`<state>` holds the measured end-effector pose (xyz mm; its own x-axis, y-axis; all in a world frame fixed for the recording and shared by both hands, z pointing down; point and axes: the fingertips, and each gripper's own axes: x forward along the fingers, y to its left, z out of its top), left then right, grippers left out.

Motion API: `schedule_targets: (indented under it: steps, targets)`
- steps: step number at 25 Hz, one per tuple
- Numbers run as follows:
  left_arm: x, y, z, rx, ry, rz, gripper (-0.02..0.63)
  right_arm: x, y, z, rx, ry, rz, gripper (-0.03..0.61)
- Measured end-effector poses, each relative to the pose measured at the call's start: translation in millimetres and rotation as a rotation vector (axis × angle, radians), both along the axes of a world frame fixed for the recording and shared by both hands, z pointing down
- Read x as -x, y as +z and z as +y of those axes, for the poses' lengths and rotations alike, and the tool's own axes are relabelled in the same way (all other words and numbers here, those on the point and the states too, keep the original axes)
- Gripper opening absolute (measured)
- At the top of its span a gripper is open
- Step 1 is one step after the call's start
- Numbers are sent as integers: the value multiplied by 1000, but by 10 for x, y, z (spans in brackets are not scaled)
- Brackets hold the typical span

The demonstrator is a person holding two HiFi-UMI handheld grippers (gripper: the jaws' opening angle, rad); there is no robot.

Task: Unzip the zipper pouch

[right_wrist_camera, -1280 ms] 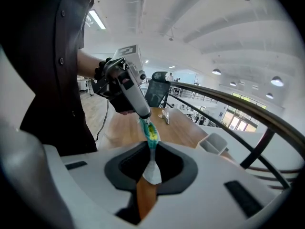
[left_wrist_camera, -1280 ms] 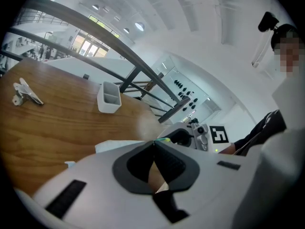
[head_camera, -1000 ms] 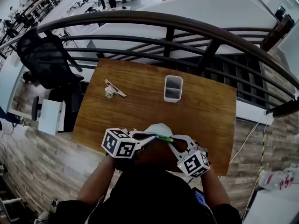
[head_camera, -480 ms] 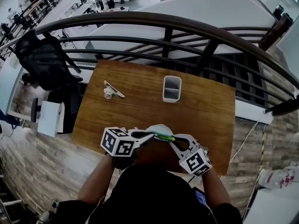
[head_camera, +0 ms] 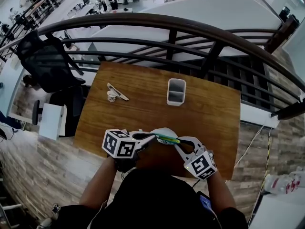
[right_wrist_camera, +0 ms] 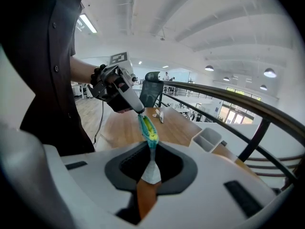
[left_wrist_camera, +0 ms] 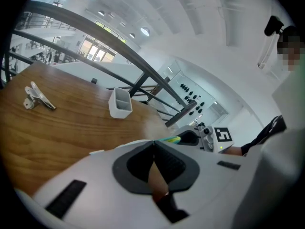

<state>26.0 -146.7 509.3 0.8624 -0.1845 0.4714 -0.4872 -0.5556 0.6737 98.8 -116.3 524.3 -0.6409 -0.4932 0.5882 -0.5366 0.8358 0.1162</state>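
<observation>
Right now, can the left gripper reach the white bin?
Probably not: the left gripper is shut on the zipper pouch, which the right gripper also holds; the white bin stands far across the table.

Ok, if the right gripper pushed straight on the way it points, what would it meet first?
The right gripper is shut on the zipper pouch; straight beyond, it would likely meet the left gripper holding the pouch's other end.

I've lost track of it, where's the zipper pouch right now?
Low centre in the head view, the zipper pouch is stretched between the left gripper and the right gripper, over the near edge of the wooden table.
</observation>
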Motion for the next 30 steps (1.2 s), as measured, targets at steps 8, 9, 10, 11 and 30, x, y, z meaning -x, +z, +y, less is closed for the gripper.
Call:
schedule_targets:
  steps: [8,9,10,11,30]
  targets:
    - [128,6,-105,0,-31,-23,14,-144,32,-20,17,53,-7,32]
    - [153,14,-106,-2,-30,-30,14,-159,42,-17,19,60,-6,32]
    - [176,23,-106,-3,-33,-33,14,-175,50,-16,21,66,-4,32]
    - [195,29,-105,-1,-36,-32,14,-188,54,-15,22,72,-3,32]
    - [348,98,-115,8,-65,-42,14,-283,51,-14,25,129,-1,32]
